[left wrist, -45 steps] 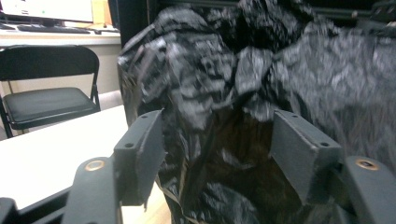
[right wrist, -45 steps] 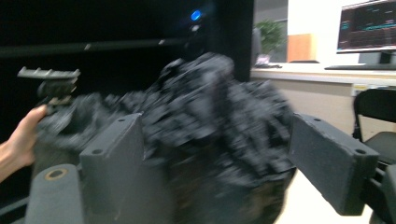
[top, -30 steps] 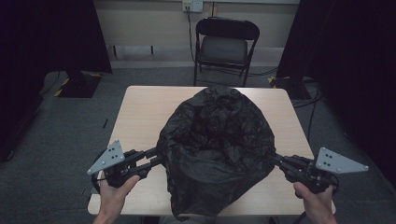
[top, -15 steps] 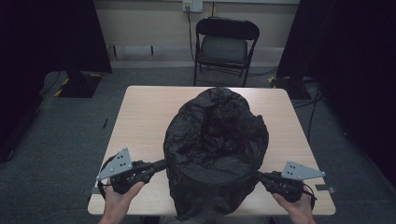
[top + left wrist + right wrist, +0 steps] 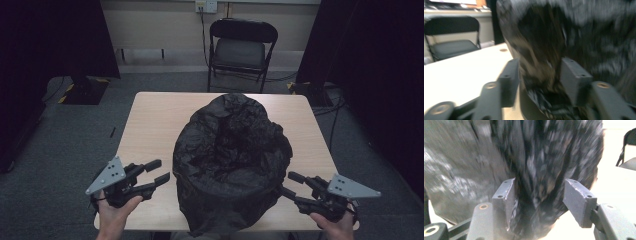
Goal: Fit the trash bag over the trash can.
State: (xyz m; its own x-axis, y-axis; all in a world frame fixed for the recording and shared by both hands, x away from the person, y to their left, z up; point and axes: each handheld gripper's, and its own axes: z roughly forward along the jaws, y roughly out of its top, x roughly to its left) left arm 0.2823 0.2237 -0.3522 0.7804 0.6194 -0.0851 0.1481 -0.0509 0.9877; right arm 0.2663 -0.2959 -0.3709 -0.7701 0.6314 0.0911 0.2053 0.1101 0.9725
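— So where's the black bag [image 5: 232, 165]?
— Mid-table [image 5: 150, 125], mouth gaping upward.
— And the grippers?
— Left gripper [image 5: 156, 175] and right gripper [image 5: 290, 184] flank the bag, jaws apart, clamping nothing.

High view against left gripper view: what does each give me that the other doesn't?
High view alone: the crumpled black plastic bag's open mouth, the right claw and the person's hands. Left gripper view alone: bag film up close between its parted jaws, motion-blurred. Both: the light wooden table, the black folding chair and the left claw.
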